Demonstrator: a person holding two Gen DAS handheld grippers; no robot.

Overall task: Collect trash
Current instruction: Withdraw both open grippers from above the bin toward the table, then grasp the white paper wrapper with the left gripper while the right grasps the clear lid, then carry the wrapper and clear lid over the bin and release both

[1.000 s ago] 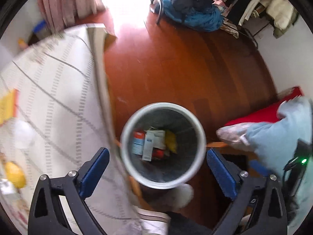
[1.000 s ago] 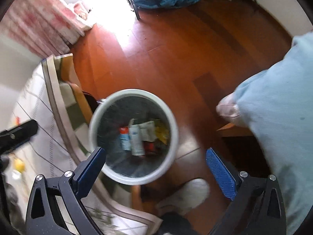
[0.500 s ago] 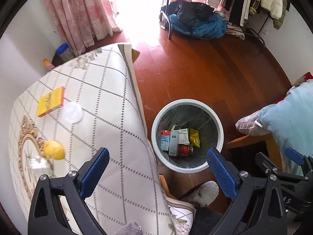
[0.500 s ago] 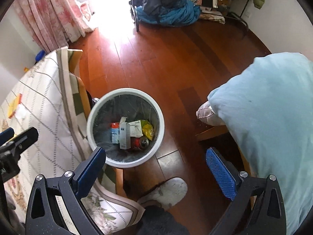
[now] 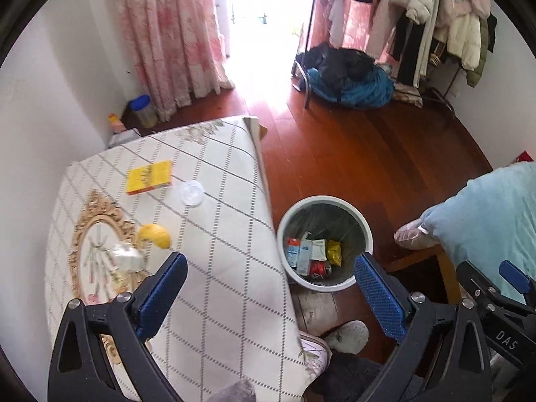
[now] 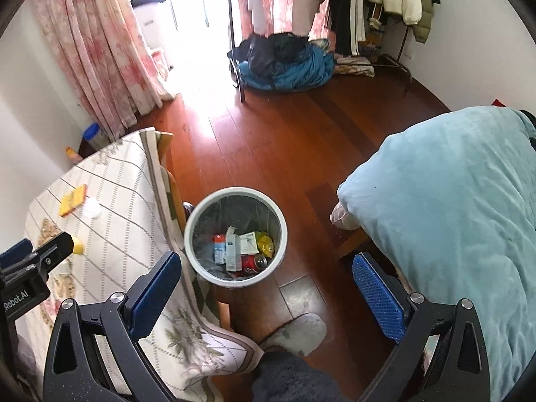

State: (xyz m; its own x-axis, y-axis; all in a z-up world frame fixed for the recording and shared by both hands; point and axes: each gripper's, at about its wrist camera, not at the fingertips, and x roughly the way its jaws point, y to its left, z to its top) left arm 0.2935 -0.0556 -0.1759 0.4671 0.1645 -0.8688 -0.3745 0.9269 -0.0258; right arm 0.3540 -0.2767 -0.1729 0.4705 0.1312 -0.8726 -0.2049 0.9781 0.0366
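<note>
Wooden floor (image 6: 301, 154) under both gaping, empty tongs (image 5: 271, 293)

trash bin (image 6: 235, 234) on the floor (image 6: 301, 154), right of the table (image 6: 127, 201), holding a can (image 6: 253, 263).

White bin (image 6: 197, 258) upright on floor beside table, holding cartons, red can (image 6: 252, 263).

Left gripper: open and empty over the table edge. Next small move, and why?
Probably swing the left gripper leftward and down toward the crumpled yellow wrapper on the checked tablecloth. Both grippers are open and empty, the round white trash bin already holds a red can and cartons, and the wrapper is the nearest loose item to its fingers.
</note>
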